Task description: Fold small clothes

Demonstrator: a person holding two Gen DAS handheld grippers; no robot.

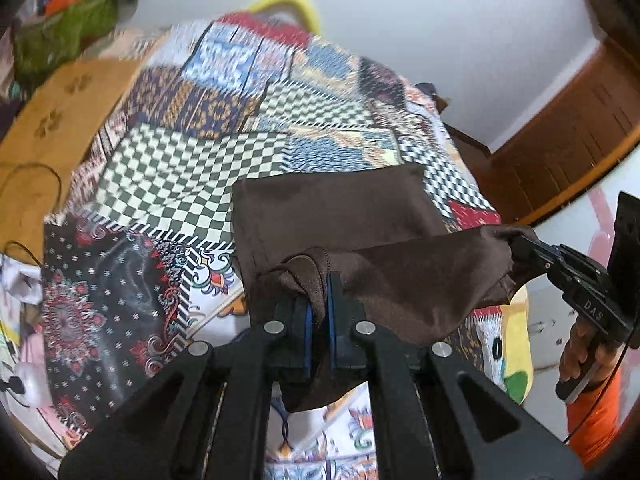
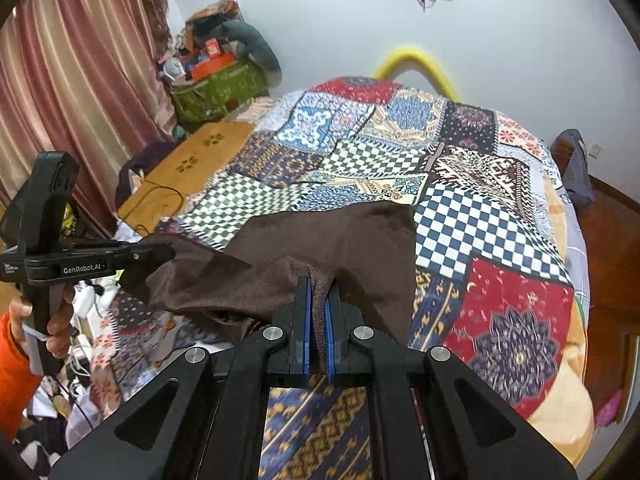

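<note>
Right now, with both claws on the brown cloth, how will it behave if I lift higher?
Probably floppy: the brown cloth sags between the left claw and right claw. It looks thin and light, so its far edge on the patchwork quilt should drag along.

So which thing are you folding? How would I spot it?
Find the bed with the patchwork quilt. On its near part lies a brown cloth, pinched by both grippers. It is the only plain, dark piece among all those bright patterns.
</note>
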